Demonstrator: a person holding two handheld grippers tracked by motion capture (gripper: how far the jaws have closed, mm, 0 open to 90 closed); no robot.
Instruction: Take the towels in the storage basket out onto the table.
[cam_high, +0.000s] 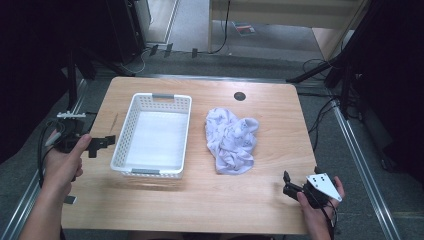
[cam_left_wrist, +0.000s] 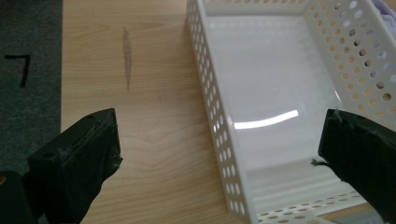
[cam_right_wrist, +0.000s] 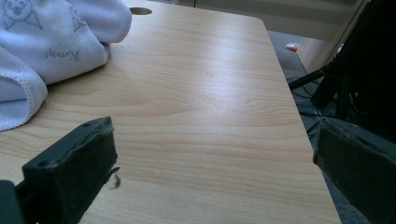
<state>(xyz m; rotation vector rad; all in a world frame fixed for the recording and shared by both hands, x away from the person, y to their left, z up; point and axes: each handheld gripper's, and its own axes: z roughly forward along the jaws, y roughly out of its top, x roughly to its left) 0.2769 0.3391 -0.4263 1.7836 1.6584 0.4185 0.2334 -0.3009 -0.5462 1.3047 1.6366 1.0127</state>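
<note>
A white perforated basket (cam_high: 125, 135) stands empty on the left half of the wooden table (cam_high: 210, 200). A crumpled white cloth (cam_high: 231, 140) with faint printed drawings lies just right of it. My left gripper (cam_high: 102, 144) hovers at the table's left edge, beside the basket, open. In the left gripper view its jaws (cam_left_wrist: 219, 158) straddle the basket's near side wall (cam_left_wrist: 210, 107) without touching it. My right gripper (cam_high: 286, 184) is open near the front right corner, below the cloth. In the right gripper view, bare wood lies between the gripper's jaws (cam_right_wrist: 215, 163) and the cloth (cam_right_wrist: 51, 42) lies ahead to the left.
A round cable hole (cam_high: 240, 96) sits at the table's far edge, behind the cloth. Dark stands and cables (cam_high: 345, 75) crowd the floor to the right. A grey scuff mark (cam_left_wrist: 127, 56) marks the wood left of the basket.
</note>
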